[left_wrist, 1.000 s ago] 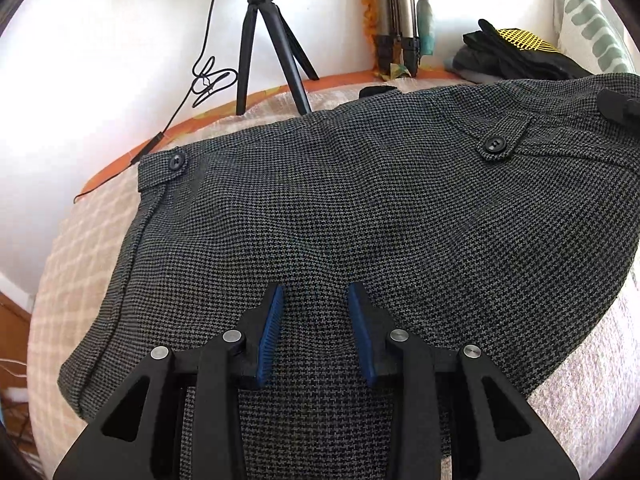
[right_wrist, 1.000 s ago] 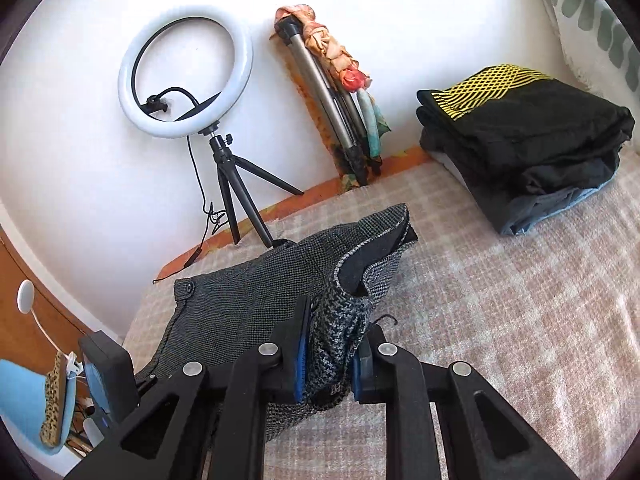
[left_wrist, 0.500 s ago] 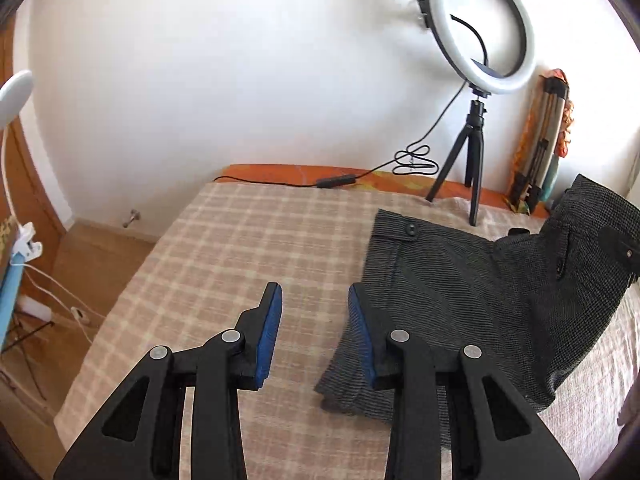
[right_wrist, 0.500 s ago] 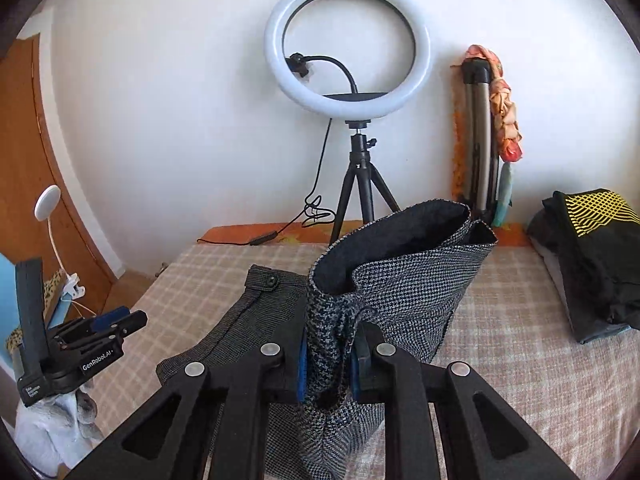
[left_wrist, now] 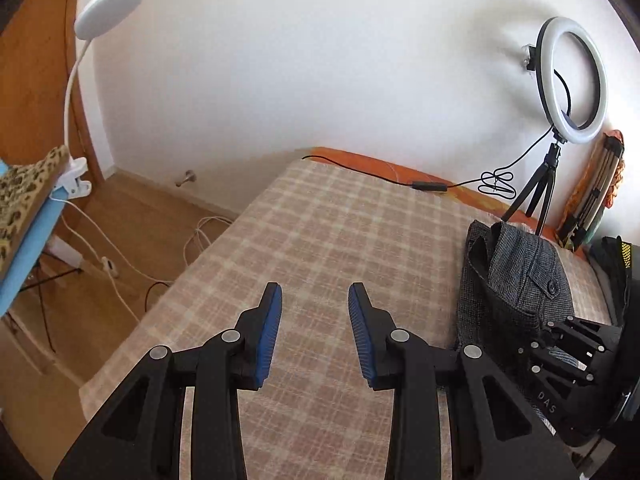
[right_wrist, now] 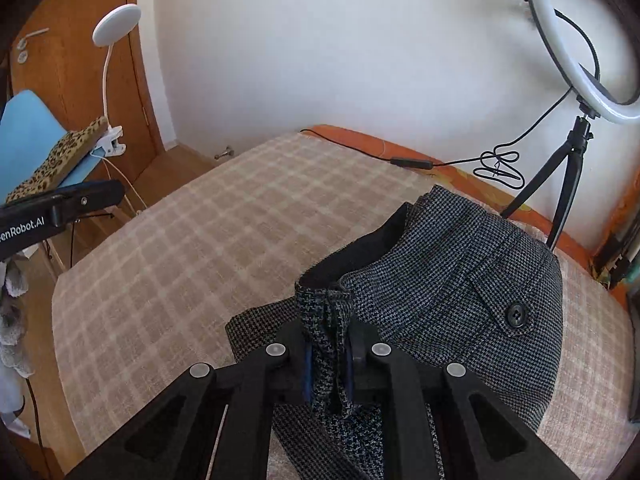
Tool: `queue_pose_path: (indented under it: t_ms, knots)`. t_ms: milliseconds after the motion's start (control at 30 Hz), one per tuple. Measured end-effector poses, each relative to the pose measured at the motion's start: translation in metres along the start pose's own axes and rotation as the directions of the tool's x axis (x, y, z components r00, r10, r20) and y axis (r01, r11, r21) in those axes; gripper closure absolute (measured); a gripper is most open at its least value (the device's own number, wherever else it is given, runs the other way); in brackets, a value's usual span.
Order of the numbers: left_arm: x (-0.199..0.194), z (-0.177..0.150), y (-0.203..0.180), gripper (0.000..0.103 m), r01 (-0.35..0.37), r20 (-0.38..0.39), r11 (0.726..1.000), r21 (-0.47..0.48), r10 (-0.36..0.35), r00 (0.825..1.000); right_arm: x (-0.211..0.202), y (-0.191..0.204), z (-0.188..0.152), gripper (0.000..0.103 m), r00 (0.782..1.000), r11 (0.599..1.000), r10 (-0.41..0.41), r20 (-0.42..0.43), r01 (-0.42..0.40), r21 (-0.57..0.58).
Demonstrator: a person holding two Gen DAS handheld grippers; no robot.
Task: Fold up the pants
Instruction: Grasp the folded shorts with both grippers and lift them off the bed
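Observation:
The grey houndstooth pants (right_wrist: 460, 280) lie bunched on the right part of the checked bed cover (right_wrist: 200, 248), waistband lifted, a black button (right_wrist: 516, 314) showing. My right gripper (right_wrist: 328, 356) is shut on a fold of the pants' fabric and holds it up. In the left wrist view the pants (left_wrist: 516, 280) sit at the far right with the right gripper's body (left_wrist: 568, 356) on them. My left gripper (left_wrist: 316, 320) is open and empty, above bare bed cover (left_wrist: 340, 232), well left of the pants.
A ring light on a tripod (right_wrist: 576, 80) stands at the bed's far edge with its cable (right_wrist: 412, 163) along the orange border. Dark folded clothes (left_wrist: 618, 264) lie at the right. A clip lamp (left_wrist: 104, 12), blue board (right_wrist: 32, 136) and wooden floor (left_wrist: 132, 220) are left of the bed.
My left gripper has let go of the pants and swung left, away over bare bed cover. My right gripper still holds the fabric and has turned left with it.

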State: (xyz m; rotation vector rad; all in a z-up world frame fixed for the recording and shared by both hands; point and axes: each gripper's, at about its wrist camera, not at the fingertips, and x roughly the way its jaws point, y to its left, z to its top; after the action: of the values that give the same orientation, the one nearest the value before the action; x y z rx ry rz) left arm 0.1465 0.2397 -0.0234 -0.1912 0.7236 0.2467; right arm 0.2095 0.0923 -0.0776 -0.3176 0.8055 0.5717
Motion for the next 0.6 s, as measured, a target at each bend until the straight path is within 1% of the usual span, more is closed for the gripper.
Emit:
queue_pose_path:
  t_ms: [100,167,233,267,300,333,433,467,500,600]
  knots:
    - [-0.001,-0.001,-0.003,0.070,0.004,0.003,1.000,0.017,-0.004,1.000,0.013,0.003,-0.002,0.093,1.000,1.000,0.010,-0.020,-0.011,-0.015]
    - [-0.001,-0.001,-0.005,0.070,0.009,0.002,1.000,0.024,-0.009,1.000,0.017,0.003,-0.001,0.093,0.998,0.998,0.052,-0.028,-0.053,-0.034]
    - [-0.001,-0.002,-0.008,0.070,0.012,-0.003,0.999,0.030,-0.012,1.000,0.012,-0.001,-0.001,0.082,0.993,0.993,0.112,-0.035,-0.113,-0.020]
    - [-0.001,-0.002,-0.011,0.070,0.020,-0.008,0.999,0.036,-0.020,1.000,0.003,-0.007,-0.001,0.076,0.985,0.985,0.170,-0.023,-0.170,0.005]
    - [-0.001,-0.002,-0.014,0.070,0.025,-0.010,0.999,0.044,-0.025,1.000,-0.007,-0.011,0.001,0.065,0.973,0.972,0.232,0.002,-0.232,0.028]
    - [-0.002,-0.003,-0.018,0.070,0.028,-0.010,0.998,0.052,-0.028,1.000,-0.017,-0.018,0.001,0.064,0.961,0.960,0.274,0.032,-0.275,0.042]
    - [-0.004,-0.006,-0.037,0.070,0.054,-0.013,0.995,0.090,-0.053,0.999,-0.046,-0.046,-0.001,0.060,0.936,0.936,0.336,0.100,-0.344,0.075]
    - [-0.005,-0.007,-0.045,0.070,0.065,-0.011,0.992,0.104,-0.064,0.998,-0.053,-0.057,-0.002,0.060,0.933,0.932,0.341,0.119,-0.351,0.086]
    - [-0.006,-0.008,-0.054,0.070,0.080,-0.009,0.990,0.119,-0.080,0.997,-0.058,-0.068,-0.003,0.060,0.936,0.936,0.325,0.133,-0.338,0.094]
    - [-0.006,-0.012,-0.086,0.070,0.150,-0.014,0.974,0.167,-0.150,0.989,-0.061,-0.104,-0.001,0.060,0.958,0.956,0.245,0.148,-0.265,0.130]
